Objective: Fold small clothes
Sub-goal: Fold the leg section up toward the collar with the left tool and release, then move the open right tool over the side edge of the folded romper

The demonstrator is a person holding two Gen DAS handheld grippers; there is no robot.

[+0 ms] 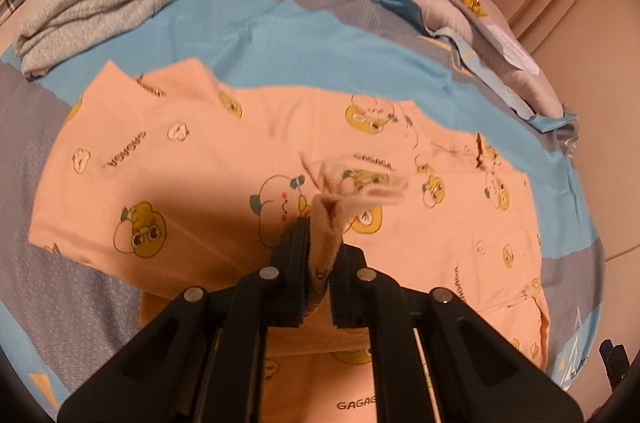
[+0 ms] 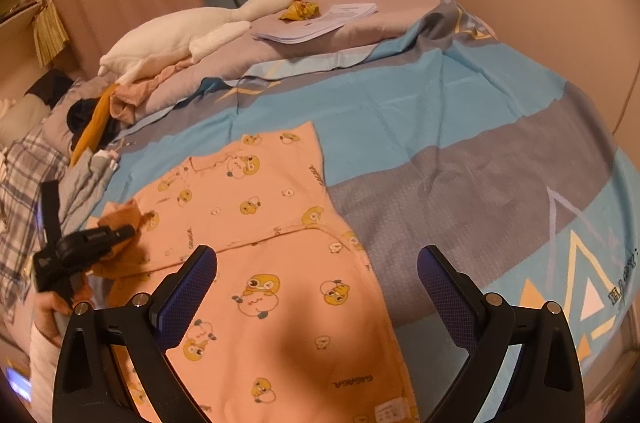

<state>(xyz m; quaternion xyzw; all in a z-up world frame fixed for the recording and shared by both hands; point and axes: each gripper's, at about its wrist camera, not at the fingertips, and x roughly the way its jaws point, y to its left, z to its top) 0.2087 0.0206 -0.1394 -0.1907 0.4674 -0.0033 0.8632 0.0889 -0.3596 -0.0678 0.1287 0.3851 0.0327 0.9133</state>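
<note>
A small pink garment point(image 1: 192, 179) printed with yellow cartoon ducks lies spread on the bed. My left gripper point(image 1: 320, 243) is shut on a bunched pink edge of the garment point(image 1: 326, 227) and holds it lifted above the rest. In the right wrist view the garment point(image 2: 280, 263) lies below my right gripper point(image 2: 316, 295), which is open and empty above it. The left gripper point(image 2: 100, 239) shows at the garment's left side with the pinched fabric in it.
The bed sheet point(image 1: 320, 35) is blue and grey. A pile of grey folded clothes point(image 1: 100, 3) lies at the far left. A white plush goose point(image 2: 192, 31), papers point(image 2: 320, 19) and bunched bedding lie at the bed's far side. Curtains hang behind.
</note>
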